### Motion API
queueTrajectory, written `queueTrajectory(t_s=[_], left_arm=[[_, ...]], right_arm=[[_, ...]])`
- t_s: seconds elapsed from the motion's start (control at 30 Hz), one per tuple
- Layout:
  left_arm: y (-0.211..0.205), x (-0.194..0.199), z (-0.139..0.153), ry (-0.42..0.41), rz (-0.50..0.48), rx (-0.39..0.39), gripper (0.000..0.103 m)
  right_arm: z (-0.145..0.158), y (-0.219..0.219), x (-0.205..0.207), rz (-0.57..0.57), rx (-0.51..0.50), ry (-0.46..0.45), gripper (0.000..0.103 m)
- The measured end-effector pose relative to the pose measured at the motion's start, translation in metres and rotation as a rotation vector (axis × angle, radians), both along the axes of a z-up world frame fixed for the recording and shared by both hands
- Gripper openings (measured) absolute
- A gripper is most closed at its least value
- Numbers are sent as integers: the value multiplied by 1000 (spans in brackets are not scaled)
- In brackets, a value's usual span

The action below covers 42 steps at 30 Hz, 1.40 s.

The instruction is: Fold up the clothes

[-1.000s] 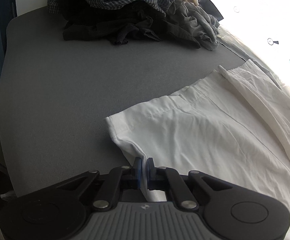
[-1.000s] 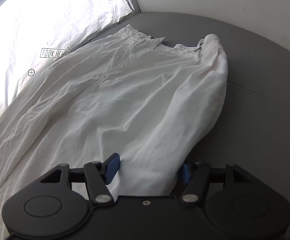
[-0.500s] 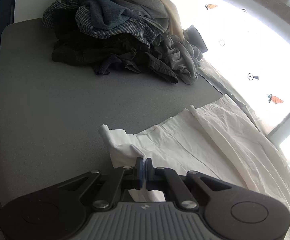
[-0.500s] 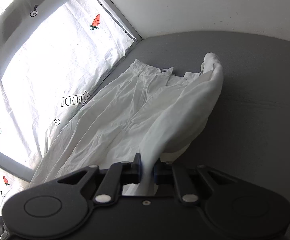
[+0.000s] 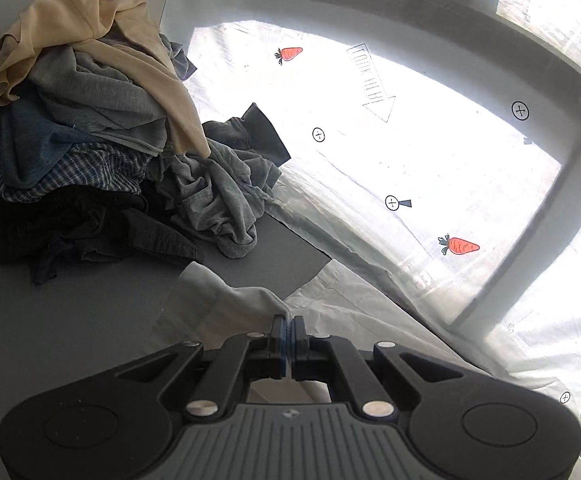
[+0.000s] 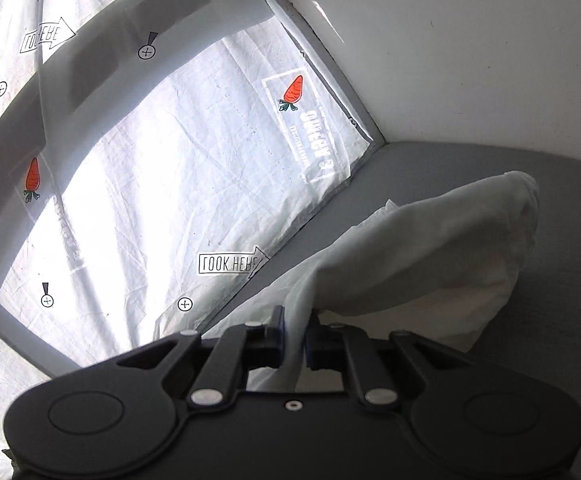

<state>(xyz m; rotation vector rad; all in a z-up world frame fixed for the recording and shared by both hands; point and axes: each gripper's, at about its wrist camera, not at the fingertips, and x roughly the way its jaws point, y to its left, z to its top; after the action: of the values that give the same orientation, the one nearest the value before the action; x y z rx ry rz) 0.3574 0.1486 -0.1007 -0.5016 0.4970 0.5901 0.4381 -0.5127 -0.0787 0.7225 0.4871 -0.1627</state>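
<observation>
A white garment (image 5: 226, 304) lies on the grey surface (image 5: 70, 320), its near part lifted off it. My left gripper (image 5: 289, 326) is shut on one hem corner, and the cloth bunches up just ahead of the pads. In the right wrist view the same white garment (image 6: 430, 256) hangs in a raised fold, with my right gripper (image 6: 294, 330) shut on its edge. The far end of the fold droops back onto the grey surface (image 6: 562, 280).
A tall pile of mixed clothes (image 5: 90, 140), tan, grey, checked and black, sits at the back left of the surface. A white curtain with carrot prints (image 5: 410, 140) covers the window along the far side. A white wall (image 6: 470, 40) meets the surface on the right.
Both grippers rose and tilted up, lifting the white garment off the surface. The right gripper went from open around the cloth to shut on it. The left stayed shut on its corner.
</observation>
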Motion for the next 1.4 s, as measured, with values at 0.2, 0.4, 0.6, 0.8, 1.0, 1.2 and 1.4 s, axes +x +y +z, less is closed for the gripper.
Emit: queueTrajectory(t_s=[0.2, 0.4, 0.6, 0.8, 1.0, 1.2, 1.4], left_arm=[[7, 72, -1, 18, -62, 33, 1], [19, 142, -18, 28, -84, 13, 1], [22, 220, -31, 4, -127, 38, 1], [22, 296, -66, 70, -169, 66, 2], [5, 312, -102, 198, -159, 150, 18], [-30, 256, -97, 216, -250, 225, 61], [-77, 191, -117, 338, -350, 157, 71]], right_arm=[[-5, 10, 51, -5, -14, 7, 9], [-16, 22, 102, 6, -35, 21, 9], [-43, 24, 162, -33, 47, 38, 9], [-61, 29, 220, -39, -5, 75, 10], [-69, 36, 240, -9, -82, 130, 20], [-46, 52, 205, 41, -303, 94, 75], [-38, 80, 136, 76, -556, 112, 97]])
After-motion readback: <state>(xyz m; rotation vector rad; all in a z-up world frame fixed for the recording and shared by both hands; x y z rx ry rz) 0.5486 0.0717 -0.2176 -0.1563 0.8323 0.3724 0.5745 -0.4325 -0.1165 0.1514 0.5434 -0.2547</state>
